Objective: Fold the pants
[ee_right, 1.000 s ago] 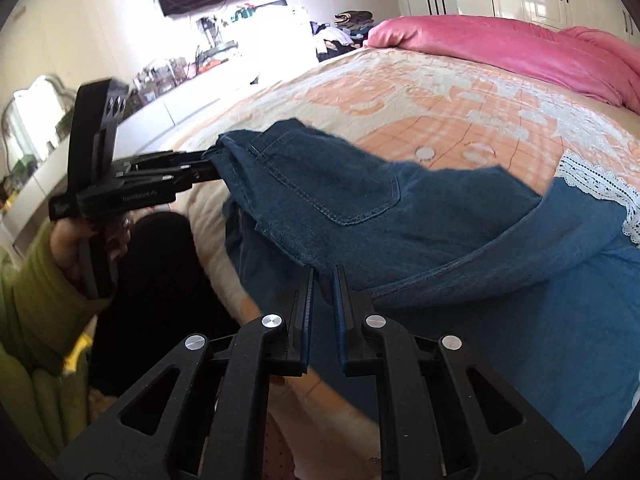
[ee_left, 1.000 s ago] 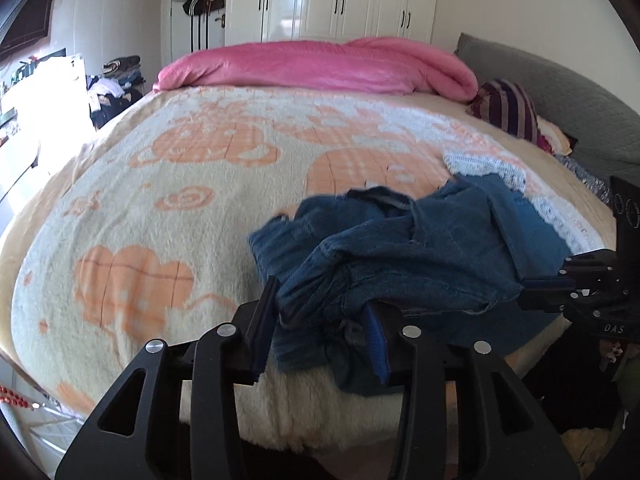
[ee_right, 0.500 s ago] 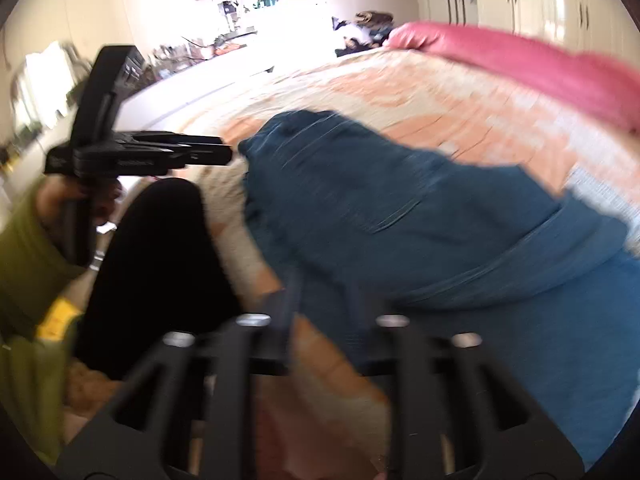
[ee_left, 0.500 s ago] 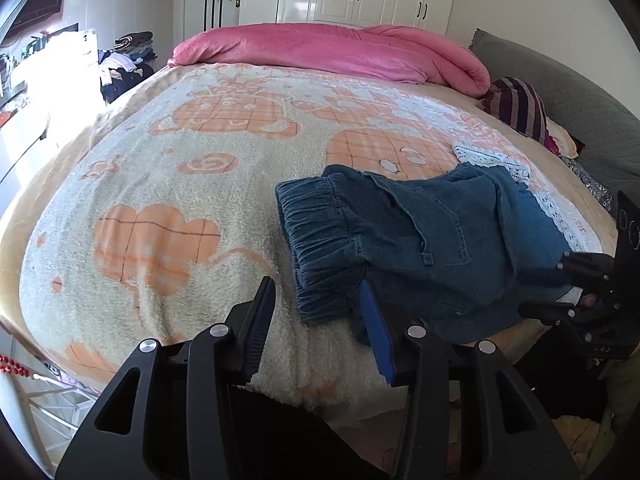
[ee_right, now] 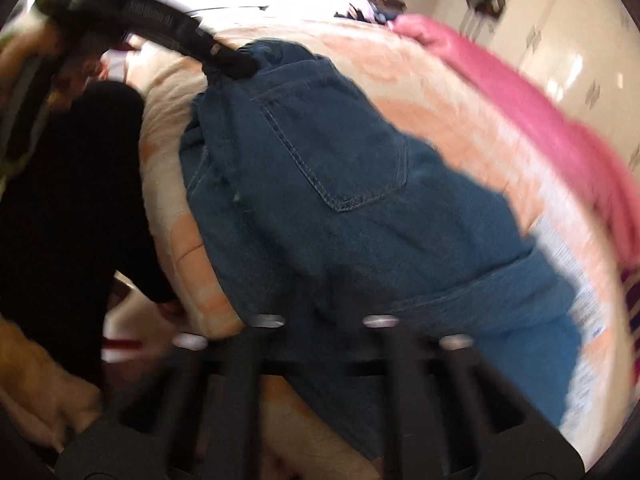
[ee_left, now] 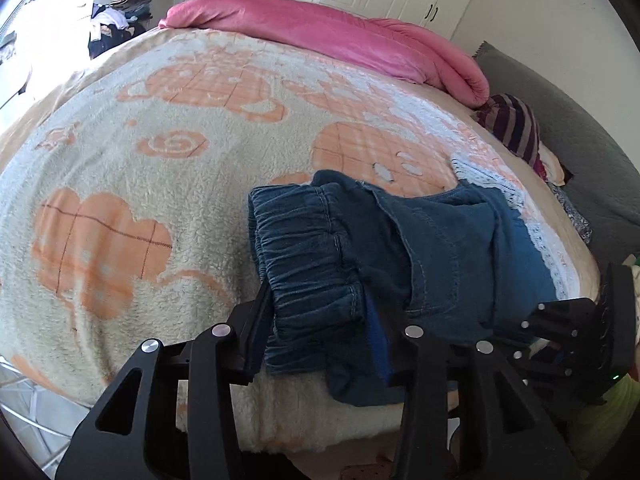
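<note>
Where the dark blue denim jeans [ee_left: 400, 248] lie: on the near edge of the cream fleece blanket with orange patches [ee_left: 160, 140], close to you, well short of the rolled pink duvet [ee_left: 340, 36] at the far side.
Jeans, change: a second ago they are a crumpled heap; now they are down in a flatter, doubled bundle with the back pocket facing up.
Gathered elastic waistband [ee_left: 308, 264]: turned to your left side, its near corner hanging toward the bed edge.
Left gripper [ee_left: 316, 320]: half a second ago it sits apart and short of the cloth; now the waistband corner is between its jaws, which are closing, and both pads look to be pressing on it.
Right gripper [ee_right: 324, 316]: apart half a second ago, jaws together now. Its own view is smeared, so you cannot tell if it pinches any denim; from the left view its tip sits at the bundle's right edge.
Meaning for task: laying-down looks done and you are re-gripping, likely for the next fold or a straightening tug.
Watch: the bundle overhangs the edge, so a pull toward you could drag it off.
</note>
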{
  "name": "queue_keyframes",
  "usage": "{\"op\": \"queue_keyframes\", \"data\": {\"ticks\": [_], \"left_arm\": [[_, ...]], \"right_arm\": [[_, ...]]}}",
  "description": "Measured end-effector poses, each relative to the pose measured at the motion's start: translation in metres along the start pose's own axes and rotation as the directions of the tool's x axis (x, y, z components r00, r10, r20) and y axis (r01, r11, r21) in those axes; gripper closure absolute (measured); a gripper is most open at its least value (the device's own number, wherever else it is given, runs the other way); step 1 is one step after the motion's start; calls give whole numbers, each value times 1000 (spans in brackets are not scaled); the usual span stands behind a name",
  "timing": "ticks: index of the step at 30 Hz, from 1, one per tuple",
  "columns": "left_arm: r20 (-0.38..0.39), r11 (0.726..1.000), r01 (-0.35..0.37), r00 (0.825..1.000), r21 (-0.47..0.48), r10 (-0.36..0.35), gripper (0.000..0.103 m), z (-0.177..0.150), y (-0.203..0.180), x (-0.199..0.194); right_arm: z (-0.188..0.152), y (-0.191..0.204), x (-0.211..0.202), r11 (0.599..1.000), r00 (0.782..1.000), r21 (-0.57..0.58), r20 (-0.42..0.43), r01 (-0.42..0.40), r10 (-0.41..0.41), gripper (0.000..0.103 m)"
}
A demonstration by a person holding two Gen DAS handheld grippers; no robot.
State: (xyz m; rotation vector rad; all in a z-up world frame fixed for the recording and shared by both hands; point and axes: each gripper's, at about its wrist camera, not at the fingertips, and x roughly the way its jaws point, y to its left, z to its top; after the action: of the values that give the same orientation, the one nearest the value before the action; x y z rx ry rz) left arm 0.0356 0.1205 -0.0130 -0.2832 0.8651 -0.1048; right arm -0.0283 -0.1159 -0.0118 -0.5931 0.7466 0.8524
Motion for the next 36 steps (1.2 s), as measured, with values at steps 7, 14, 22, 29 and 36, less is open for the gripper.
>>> {"op": "queue_keyframes", "data": {"ticks": [7, 14, 22, 29, 36], "left_arm": [[30, 998, -17, 999, 56, 15, 64, -8, -7, -24], [-17, 999, -40, 999, 37, 41, 55, -18, 3, -13], [134, 985, -110, 987, 130, 93, 53, -8, -36, -57], [-6, 964, -105, 994, 245, 110, 53, -16, -61, 7], [-2, 960, -113, 993, 256, 118, 53, -19, -58, 15]], "right_arm": [[-5, -6, -35, 985, 984, 62, 88, -159, 154, 103], [-19, 0, -4, 978, 982, 91, -3, -186, 187, 99], [-19, -4, -1, 964, 972, 127, 8, -235, 236, 91], [-19, -11, -20, 939, 959, 195, 52, -284, 279, 76], [-2, -32, -28, 934, 976, 291, 130, -207, 176, 60]]}}
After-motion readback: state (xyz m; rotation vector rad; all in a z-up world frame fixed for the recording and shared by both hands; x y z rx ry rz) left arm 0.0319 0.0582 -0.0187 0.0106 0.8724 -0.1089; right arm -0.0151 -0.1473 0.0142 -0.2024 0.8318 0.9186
